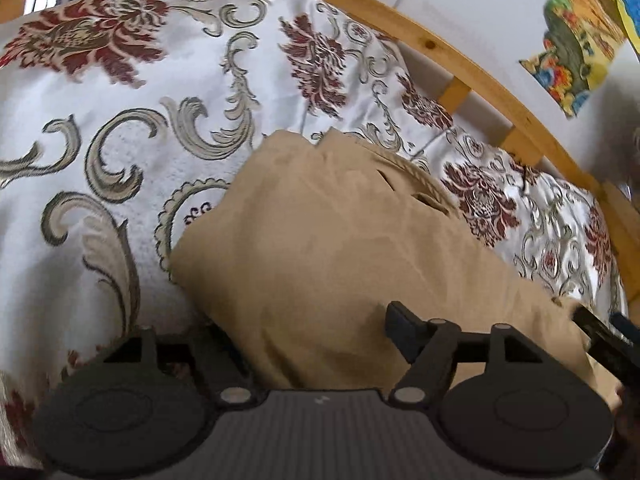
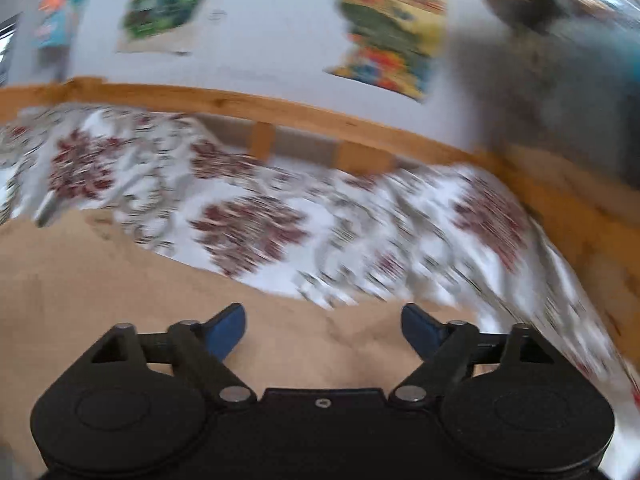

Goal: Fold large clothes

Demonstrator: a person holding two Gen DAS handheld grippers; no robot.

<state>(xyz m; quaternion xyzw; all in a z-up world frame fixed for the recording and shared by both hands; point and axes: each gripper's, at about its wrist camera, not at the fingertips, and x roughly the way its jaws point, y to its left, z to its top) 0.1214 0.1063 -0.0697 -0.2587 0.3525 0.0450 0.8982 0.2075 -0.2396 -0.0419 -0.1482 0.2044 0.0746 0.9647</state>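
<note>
Tan cloth fills the space between both sets of jaws. On my right gripper point(image 2: 324, 326) the blue pads point(image 2: 226, 328) stand wide apart, released, with the tan garment point(image 2: 120, 280) lying loose under them and nothing pinched. My left gripper point(image 1: 304, 336) also looks spread: its right finger point(image 1: 404, 328) sits out on top of the cloth, while the left one is buried under a fold, so I judge it released but not gripping.

The garment point(image 1: 320, 248) lies on the bed, on a floral bedspread point(image 1: 120, 140), already doubled into a thick bundle; what looks like a waistband with a slit points toward the far side, near the wooden bed rail point(image 1: 460, 64).

To do this fold well, I would bring each pair of jaws down on a near corner, catch every layer, then lift both together and carry them evenly toward the far edge.

Both grippers hover low over the near end of the cloth, angled forward and down. The right view is smeared, suggesting motion.
</note>
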